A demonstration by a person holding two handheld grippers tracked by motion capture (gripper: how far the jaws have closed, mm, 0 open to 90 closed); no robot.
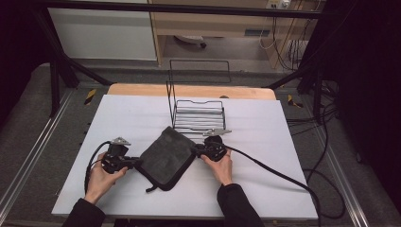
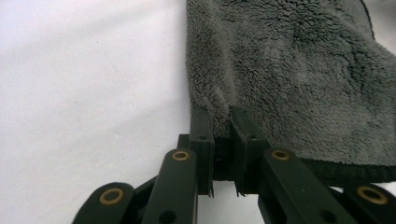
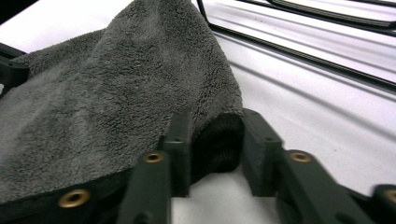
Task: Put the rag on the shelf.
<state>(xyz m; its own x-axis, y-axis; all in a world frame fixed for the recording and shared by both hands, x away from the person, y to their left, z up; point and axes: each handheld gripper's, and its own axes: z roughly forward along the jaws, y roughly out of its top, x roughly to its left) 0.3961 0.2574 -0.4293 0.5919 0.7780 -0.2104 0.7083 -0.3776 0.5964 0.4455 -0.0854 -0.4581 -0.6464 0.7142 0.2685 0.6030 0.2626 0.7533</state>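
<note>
i have a dark grey fleece cloth (image 1: 166,157) lying folded on the white counter (image 1: 118,118), near the front edge and turned diamond-wise, its far corner touching or just short of the wire rack (image 1: 198,116) that stands behind it. a short loop of the cloth's black edging sticks out at its near corner.

left tongs (image 1: 137,162): at the cloth's left corner. in the left gripper view the two pads (image 2: 201,135) are drawn in close with a pinch of the fleece edge (image 2: 222,114) between them; i read them as clamped on the cloth.

right tongs (image 1: 196,151): at the cloth's right corner. in the right gripper view a bunched fold of cloth (image 3: 217,140) sits between the pads. the left pad (image 3: 180,140) presses the fleece; on the right pad's side i see a narrow gap, so i cannot tell whether the clamp is full.

the cloth rises slightly at the right corner. both hands rest low on the counter, cables trailing off each side.
</note>
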